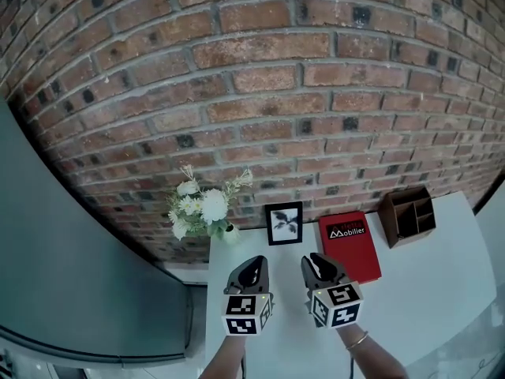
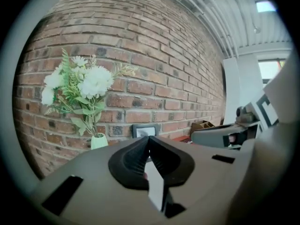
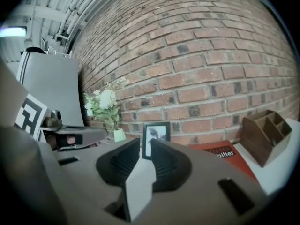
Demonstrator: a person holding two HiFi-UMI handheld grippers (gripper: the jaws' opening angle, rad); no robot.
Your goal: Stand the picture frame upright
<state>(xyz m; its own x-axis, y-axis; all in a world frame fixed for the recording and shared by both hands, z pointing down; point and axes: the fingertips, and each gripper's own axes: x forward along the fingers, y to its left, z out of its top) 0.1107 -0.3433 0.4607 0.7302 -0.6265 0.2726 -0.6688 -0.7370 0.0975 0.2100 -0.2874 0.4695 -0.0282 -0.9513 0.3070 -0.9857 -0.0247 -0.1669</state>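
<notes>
The black picture frame [image 1: 284, 223] stands upright on the white table [image 1: 426, 283], leaning back against the brick wall, with a dark flower print facing me. Both grippers hang side by side in front of it, well short of touching it. My left gripper [image 1: 254, 263] has its jaws closed tip to tip with nothing between them [image 2: 148, 138]; the frame [image 2: 144, 131] shows just above the tips. My right gripper [image 1: 316, 260] holds a narrow gap between its jaws [image 3: 146, 144], and the frame [image 3: 156, 133] is seen through that gap, far beyond it.
A pale vase of white flowers [image 1: 203, 209] stands left of the frame. A red book [image 1: 349, 245] lies flat to the frame's right, with a brown wooden organiser [image 1: 407, 215] beyond it. A grey panel [image 1: 63, 267] borders the table's left side.
</notes>
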